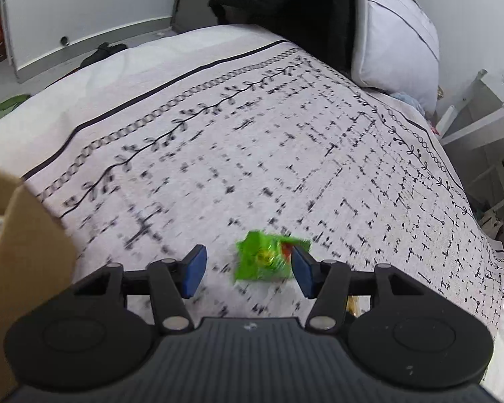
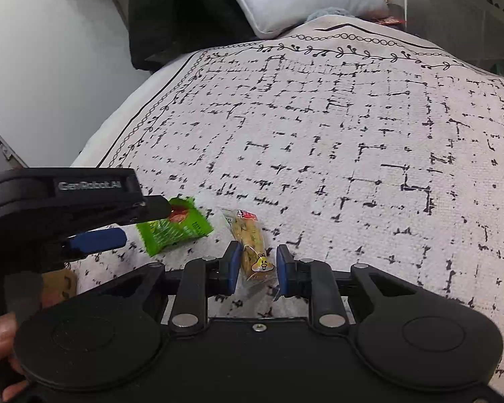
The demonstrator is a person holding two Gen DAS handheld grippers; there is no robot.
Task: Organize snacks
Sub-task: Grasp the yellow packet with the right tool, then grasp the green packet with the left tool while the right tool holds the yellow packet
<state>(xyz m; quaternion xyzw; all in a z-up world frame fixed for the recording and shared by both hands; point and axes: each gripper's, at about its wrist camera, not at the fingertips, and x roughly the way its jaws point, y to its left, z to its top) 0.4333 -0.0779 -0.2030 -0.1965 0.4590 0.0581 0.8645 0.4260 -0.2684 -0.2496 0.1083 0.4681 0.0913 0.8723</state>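
- Left wrist view rides behind the left tool [image 1: 247, 270], angled steeply down, close over the bed [image 1: 285, 141].
- Right wrist view sits likewise behind the right tool [image 2: 255, 267].
- Both share the green packet [image 1: 267, 260] ahead of the left tool.

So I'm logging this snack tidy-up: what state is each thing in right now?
Left gripper: jaws open, around the green packet.
Green packet: lying flat on the bed, not gripped.
Right gripper: jaws narrowed around the clear biscuit packet; contact unclear.
Clear biscuit packet: lying on the bed.
Cardboard box: open.
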